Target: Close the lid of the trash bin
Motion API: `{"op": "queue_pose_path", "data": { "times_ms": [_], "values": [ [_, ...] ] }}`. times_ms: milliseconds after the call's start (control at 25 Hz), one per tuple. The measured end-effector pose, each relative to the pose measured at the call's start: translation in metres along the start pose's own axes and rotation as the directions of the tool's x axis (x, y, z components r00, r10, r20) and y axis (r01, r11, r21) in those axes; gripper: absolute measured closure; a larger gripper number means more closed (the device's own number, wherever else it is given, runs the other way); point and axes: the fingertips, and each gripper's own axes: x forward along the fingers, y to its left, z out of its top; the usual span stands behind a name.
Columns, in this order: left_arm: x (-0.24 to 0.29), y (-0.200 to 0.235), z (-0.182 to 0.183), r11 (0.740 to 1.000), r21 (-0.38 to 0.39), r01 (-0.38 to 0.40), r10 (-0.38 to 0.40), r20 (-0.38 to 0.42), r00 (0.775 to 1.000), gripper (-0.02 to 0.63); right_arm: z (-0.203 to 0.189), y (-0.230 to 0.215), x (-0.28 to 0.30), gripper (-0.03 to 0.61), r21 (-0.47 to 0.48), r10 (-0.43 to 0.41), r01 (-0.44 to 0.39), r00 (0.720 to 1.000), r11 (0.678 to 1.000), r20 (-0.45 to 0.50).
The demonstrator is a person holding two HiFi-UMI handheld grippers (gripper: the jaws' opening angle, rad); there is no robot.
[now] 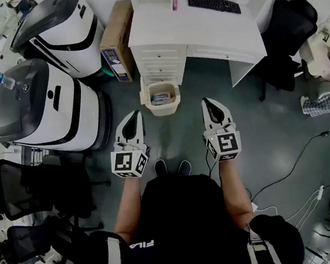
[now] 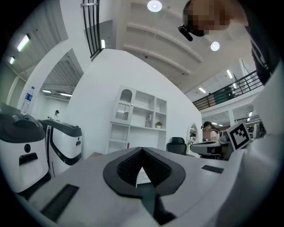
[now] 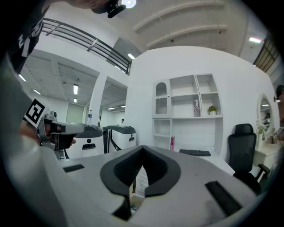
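Note:
In the head view a beige trash bin stands on the floor against the white drawers, its top open and bluish-white rubbish showing inside. How its lid stands I cannot make out. My left gripper is held out level, short of the bin and to its left, jaws shut and empty. My right gripper is level with it on the bin's right, also shut and empty. In the left gripper view the left gripper points at the white shelving. The right gripper faces the desk, with a sliver of the bin below its jaws.
A white desk with drawers and a keyboard stands behind the bin. Two big white machines and a cardboard box stand at the left, a black office chair at the right. Cables run across the floor at the right.

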Motion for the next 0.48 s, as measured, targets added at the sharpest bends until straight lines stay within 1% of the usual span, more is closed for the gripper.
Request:
{"op": "queue_pose_path", "data": {
  "times_ms": [200,480],
  "values": [
    [0.0010,0.0085,0.0041,1.000,-0.008,0.002,-0.002,0.000,1.000,0.611,0.0071,0.0050,0.0046,0.575,-0.009,0.001,-0.001,1.000,1.000,0.004],
    [0.0047,0.0076,0.0058,1.000,-0.001,0.011,-0.011,0.000,1.000,0.611,0.0026,0.0079,0.0086,0.575,-0.003,0.007,-0.007,1.000,1.000,-0.004]
  ]
}}
